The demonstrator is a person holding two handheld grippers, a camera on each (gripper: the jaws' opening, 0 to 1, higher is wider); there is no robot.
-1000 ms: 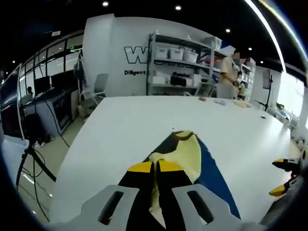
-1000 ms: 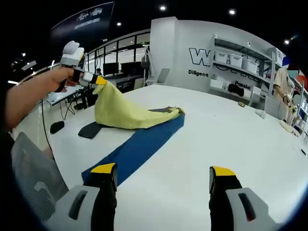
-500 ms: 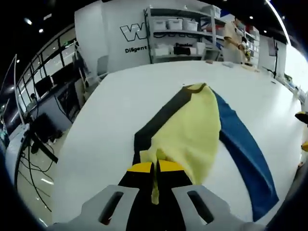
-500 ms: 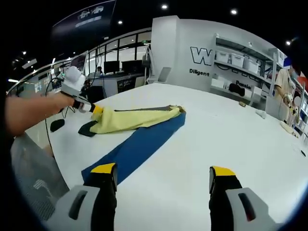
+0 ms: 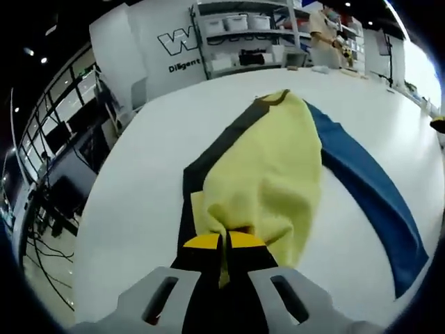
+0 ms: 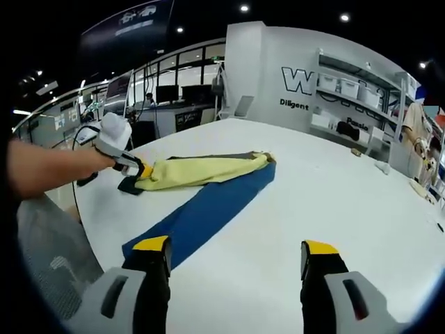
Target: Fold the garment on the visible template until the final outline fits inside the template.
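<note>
My left gripper [image 5: 223, 241] has its yellow-tipped fingers [image 5: 202, 241] pressed together on an edge of the yellow garment [image 5: 268, 174], a strip of cloth pinched between them at 6 o'clock in the left gripper view. From there the garment runs away toward 12 o'clock, lying flat on the white counter [image 5: 139, 181] as a long narrow shape. It covers most of the dark template [image 5: 215, 153], a black strip of which shows along the garment's 9 o'clock side. A blue cloth [image 5: 368, 188] stretches beside the garment on its 3 o'clock side, touching it near the far end and spreading apart nearer to me.

In the right gripper view my right gripper [image 6: 235, 247] hovers over bare counter [image 6: 292, 202] with its fingers [image 6: 151, 245] spread wide, holding nothing. At 9 o'clock my left hand [image 6: 111, 142] brings the left gripper [image 6: 142, 170] low to the counter at the garment's [image 6: 201, 169] near end; the blue cloth [image 6: 201, 212] runs diagonally from the garment's far end toward my right fingers. A corner of the template [image 6: 130, 185] peeks out by the left gripper.

Shelves [image 6: 354, 90] with bins line the far wall, and a person [image 5: 323, 24] stands by them.
</note>
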